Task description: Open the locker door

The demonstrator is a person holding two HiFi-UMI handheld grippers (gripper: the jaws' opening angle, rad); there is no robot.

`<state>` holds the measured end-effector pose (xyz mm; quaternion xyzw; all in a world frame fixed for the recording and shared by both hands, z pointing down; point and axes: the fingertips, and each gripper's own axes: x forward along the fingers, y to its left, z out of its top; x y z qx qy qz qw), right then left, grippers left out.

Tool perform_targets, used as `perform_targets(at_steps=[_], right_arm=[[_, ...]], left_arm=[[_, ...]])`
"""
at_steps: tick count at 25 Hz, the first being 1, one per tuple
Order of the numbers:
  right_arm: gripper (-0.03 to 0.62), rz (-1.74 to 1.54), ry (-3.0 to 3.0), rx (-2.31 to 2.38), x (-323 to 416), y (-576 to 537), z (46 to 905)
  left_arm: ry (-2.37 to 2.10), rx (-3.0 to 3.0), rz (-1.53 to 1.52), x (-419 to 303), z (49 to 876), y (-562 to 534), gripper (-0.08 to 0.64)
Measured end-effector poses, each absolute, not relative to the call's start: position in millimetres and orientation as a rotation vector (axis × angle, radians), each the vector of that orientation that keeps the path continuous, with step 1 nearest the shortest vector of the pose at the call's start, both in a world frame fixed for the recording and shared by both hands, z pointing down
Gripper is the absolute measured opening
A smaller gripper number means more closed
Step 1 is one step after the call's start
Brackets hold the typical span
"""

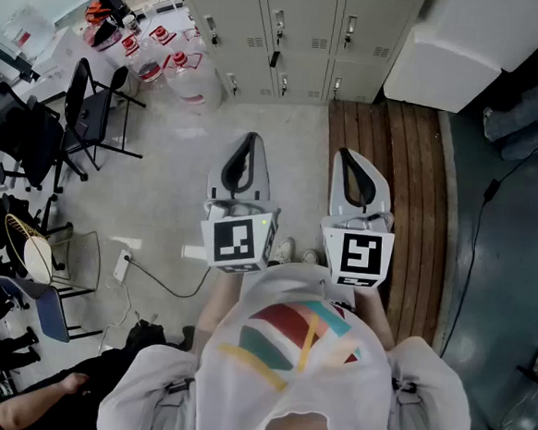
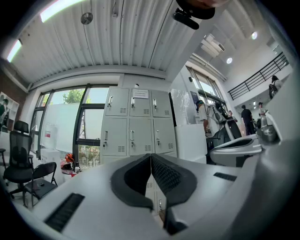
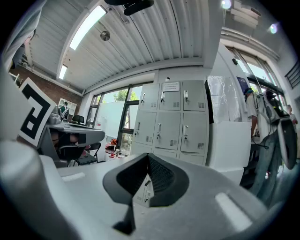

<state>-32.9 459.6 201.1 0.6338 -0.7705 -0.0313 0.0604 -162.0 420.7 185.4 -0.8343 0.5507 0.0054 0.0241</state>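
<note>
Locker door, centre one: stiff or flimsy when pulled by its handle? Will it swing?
Probably stiff: the locker door looks like flat painted metal with vent slots. It likely swings rather than slides, as its handle sits near one edge. That small, smooth-looking handle may be slippery to grip; latch resistance can't be judged.

The floor (image 1: 181, 156) is pale and speckled in the middle of the head view. To its right lies a strip of wooden planks (image 1: 384, 172), and beyond that the ground is dark grey (image 1: 503, 246). Black folding chairs (image 1: 87, 112) stand at the left edge, with clear water jugs (image 1: 183, 73) near them at the upper left. In the left gripper view a tall window (image 2: 70, 122) with dark frames shows green leaves outside. The ceiling (image 2: 126, 37) is white and ribbed. A long strip lamp (image 3: 86, 26) is lit at the upper left of the right gripper view, above a brick wall (image 3: 47, 86).
</note>
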Motion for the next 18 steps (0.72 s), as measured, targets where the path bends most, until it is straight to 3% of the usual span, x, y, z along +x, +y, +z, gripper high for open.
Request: perform_targets(at_steps=[18], right_arm=[[0.005, -0.100, -2.356, 1.902, -59, 441, 207]], left_arm=[[1.756, -2.592, 0.053, -197, 196, 399, 0.015]])
